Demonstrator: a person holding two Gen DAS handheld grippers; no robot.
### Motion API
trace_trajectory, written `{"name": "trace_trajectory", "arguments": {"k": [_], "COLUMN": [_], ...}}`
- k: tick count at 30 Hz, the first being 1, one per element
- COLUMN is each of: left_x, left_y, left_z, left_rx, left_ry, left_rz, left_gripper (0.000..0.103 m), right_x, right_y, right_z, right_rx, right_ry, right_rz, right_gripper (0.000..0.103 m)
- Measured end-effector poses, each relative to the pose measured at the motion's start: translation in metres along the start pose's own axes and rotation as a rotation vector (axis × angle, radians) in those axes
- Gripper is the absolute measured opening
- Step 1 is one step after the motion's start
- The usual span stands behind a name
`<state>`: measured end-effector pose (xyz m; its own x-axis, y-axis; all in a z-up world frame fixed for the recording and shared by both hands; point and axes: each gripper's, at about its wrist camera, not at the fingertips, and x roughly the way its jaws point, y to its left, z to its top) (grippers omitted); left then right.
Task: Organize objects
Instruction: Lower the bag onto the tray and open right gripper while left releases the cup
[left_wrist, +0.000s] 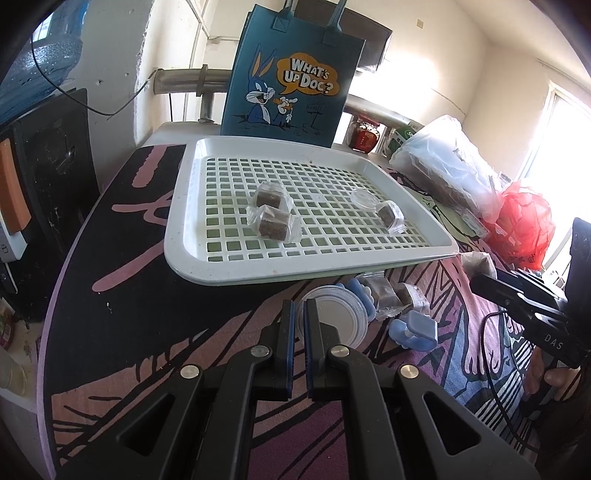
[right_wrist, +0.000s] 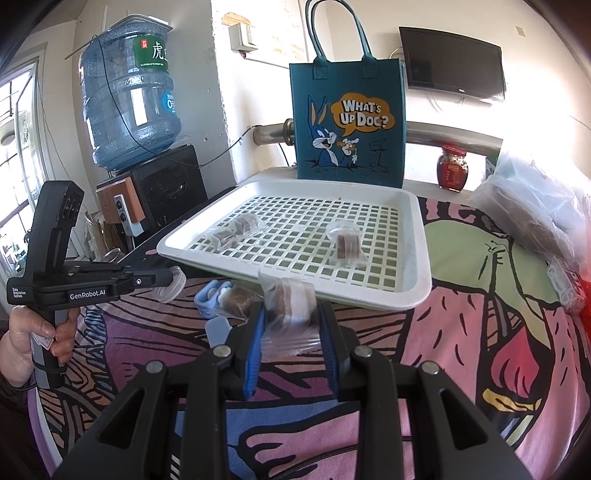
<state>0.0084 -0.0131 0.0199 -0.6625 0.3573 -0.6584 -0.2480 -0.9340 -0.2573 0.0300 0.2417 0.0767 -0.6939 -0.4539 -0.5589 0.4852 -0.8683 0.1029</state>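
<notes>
A white slotted tray sits on the patterned table. It holds three wrapped brown cakes and a small clear lid. My left gripper is shut on the rim of a clear round lid, also seen from the right wrist view, in front of the tray. My right gripper is shut on a wrapped brown cake, held above the table just before the tray's near edge. More wrapped cakes and blue clips lie on the table.
A blue Bugs Bunny tote bag stands behind the tray. A red jar, clear plastic bags and a red bag lie to the right. A water bottle and black cabinet stand left.
</notes>
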Motion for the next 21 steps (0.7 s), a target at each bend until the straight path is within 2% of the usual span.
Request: {"name": "trace_trajectory", "arguments": {"k": [3,11,16,20,21], "left_x": [-0.003,-0.023,-0.002,0.032,0.041], "left_y": [0.006,0.009,0.017,0.032,0.035], "left_z": [0.005,0.050,0.085,0.100,0.102], "left_rx": [-0.034,0.027,0.072,0.056,0.045], "left_ry": [0.032,0.013,-0.013,0.019,0.035], "left_rz": [-0.030,-0.008,0.117,0.190,0.190], "left_gripper": [0.003,0.003,0.003,0.003,0.003], "right_x": [-0.006,-0.034,-0.011,0.033,0.045], "right_y": [-0.001,-0.019,-0.041,-0.064,-0.069], "right_z": [0.007,0.052,0.077,0.083,0.081], "right_rx": [-0.006,-0.034,-0.025,0.020,0.029], "right_ry": [0.004,-0.071,-0.058,0.020,0.047], "right_rz": [0.008,0.029,-0.002,-0.053,-0.068], "right_gripper": [0.028,0.028,0.028,0.028,0.028]}}
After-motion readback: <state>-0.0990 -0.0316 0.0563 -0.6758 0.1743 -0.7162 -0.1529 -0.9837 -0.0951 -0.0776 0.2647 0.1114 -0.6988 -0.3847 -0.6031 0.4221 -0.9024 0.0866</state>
